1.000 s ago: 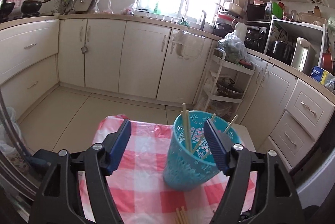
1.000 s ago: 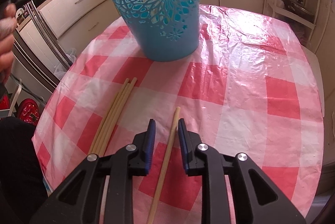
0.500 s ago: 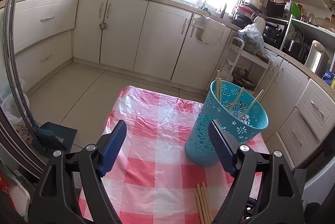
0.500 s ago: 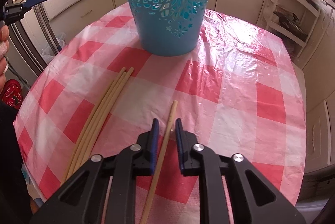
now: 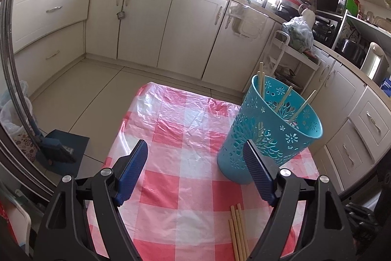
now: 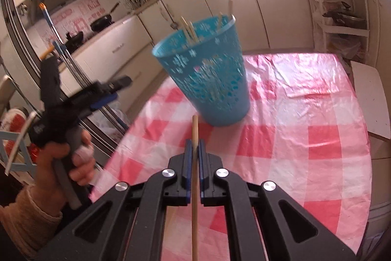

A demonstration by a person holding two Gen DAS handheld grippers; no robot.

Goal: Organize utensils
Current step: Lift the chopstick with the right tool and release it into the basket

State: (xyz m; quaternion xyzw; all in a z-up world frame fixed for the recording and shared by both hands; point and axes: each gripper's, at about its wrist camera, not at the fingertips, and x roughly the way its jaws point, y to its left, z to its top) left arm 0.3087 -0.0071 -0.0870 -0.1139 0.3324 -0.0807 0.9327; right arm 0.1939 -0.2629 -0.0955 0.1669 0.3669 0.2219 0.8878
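The right gripper (image 6: 194,147) is clenching a single chopstick (image 6: 195,190) between its blue pads, the stick running lengthwise through the jaws with its tip poking out toward the blue basket (image 6: 207,80). That basket is standing upright on the table (image 6: 317,139), which is wearing a pink-and-white checked plastic cloth, and it is sitting toward the far edge, closer to the right-hand far corner as the left wrist view has it. Several chopsticks are already leaning inside it, their tops sticking above the rim. A small bundle of loose chopsticks (image 5: 238,231) is lying flat on the cloth near the near edge, just short of the basket's foot. The left gripper (image 5: 195,178) is hovering over the table with its jaws spread wide and nothing between them, a hand (image 6: 66,163) wrapping its handle.
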